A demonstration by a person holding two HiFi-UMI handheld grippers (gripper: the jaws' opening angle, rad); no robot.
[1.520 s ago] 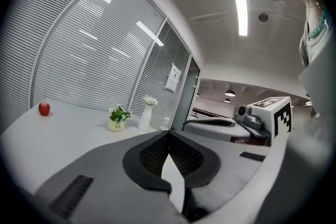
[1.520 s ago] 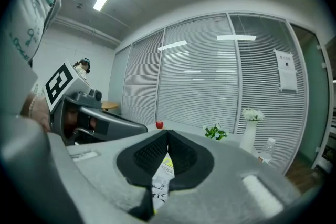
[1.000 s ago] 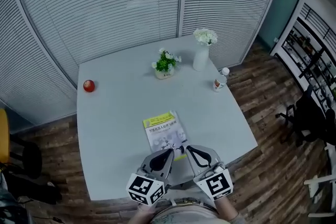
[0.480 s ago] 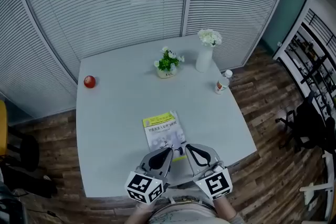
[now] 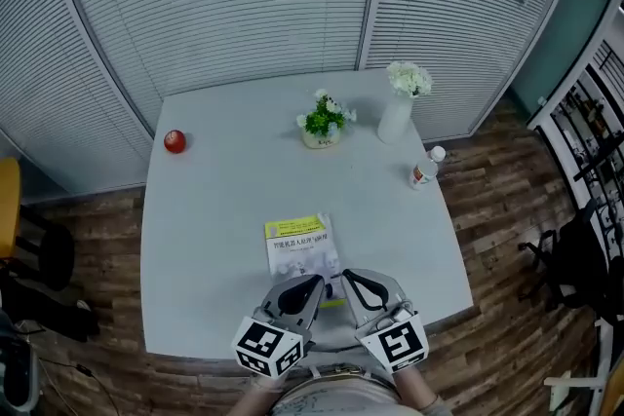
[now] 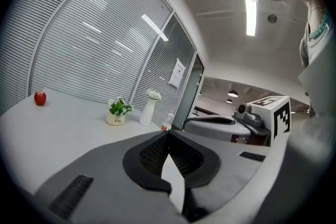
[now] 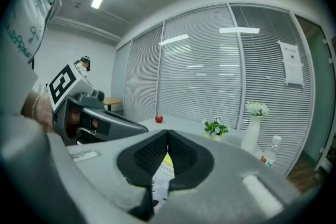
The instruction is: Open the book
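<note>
A closed book [image 5: 302, 246] with a yellow-and-white cover lies flat near the front edge of the pale table [image 5: 214, 229]. Both grippers hover just in front of its near edge. My left gripper [image 5: 319, 281] sits at the book's near left, its jaws together with nothing between them; in the left gripper view the fingertips [image 6: 168, 135] meet. My right gripper [image 5: 345, 277] sits at the near right, jaws also together and empty; through the gap behind its fingertips [image 7: 167, 134] a strip of the book [image 7: 163, 173] shows.
A red apple [image 5: 175, 141] lies at the table's far left. A small potted plant [image 5: 323, 121] and a white vase of flowers [image 5: 398, 108] stand at the back, a plastic bottle [image 5: 424, 168] near the right edge. Slatted blinds wall the far side.
The head view has shifted, so the table and its objects sit further right and lower in frame. Both grippers stay shut, side by side at the book's near edge.
</note>
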